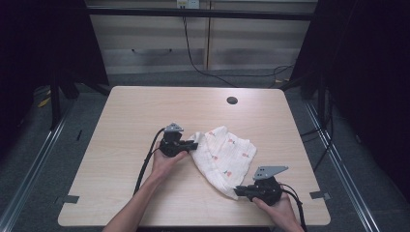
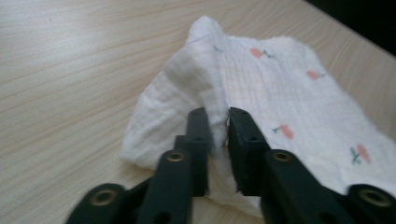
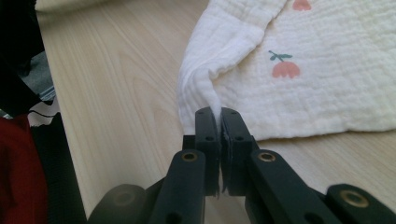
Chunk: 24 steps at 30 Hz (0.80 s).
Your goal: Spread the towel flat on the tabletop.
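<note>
A white muslin cloth printed with small pink flowers lies crumpled on the light wooden table, right of centre. My left gripper sits at the cloth's left edge, its jaws shut on a raised fold of the cloth, which bunches up between the left gripper's jaw tips. At the cloth's near corner, close to the table's front edge, my right gripper is shut on it. In the right gripper view a thin peak of the cloth is pinched between the tips of the right gripper.
A round cable hole lies near the table's far edge. Cables trail from both grippers toward the person. Beyond the table stand a pale cabinet and dark frame posts. The table's left half is bare wood.
</note>
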Each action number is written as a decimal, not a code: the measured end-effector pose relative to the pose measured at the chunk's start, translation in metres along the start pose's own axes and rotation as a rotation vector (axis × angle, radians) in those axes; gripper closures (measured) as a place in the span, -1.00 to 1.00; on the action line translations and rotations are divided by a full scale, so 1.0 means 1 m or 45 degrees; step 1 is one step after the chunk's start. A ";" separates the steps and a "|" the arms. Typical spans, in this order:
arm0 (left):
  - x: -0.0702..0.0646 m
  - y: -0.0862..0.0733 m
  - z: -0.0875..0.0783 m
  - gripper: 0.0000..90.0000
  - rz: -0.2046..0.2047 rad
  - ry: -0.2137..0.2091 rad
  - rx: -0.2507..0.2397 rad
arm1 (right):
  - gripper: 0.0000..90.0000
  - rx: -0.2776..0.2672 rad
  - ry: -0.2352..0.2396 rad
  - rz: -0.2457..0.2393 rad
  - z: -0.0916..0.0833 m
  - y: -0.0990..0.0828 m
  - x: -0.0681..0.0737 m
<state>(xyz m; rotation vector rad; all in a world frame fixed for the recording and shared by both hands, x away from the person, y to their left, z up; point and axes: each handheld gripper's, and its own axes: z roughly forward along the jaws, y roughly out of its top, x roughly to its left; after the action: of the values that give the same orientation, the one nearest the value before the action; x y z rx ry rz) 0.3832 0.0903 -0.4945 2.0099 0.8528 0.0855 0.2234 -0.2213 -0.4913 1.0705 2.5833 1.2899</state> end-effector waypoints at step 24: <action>-0.016 -0.068 -0.120 0.32 0.089 -0.055 -0.034 | 0.94 0.009 -0.173 0.081 -0.011 -0.004 -0.022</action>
<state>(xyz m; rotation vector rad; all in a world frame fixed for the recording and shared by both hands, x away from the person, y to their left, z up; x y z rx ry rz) 0.2898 0.1907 -0.4745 2.0100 0.7503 0.0920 0.2341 -0.2432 -0.4922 1.2063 2.4755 1.1770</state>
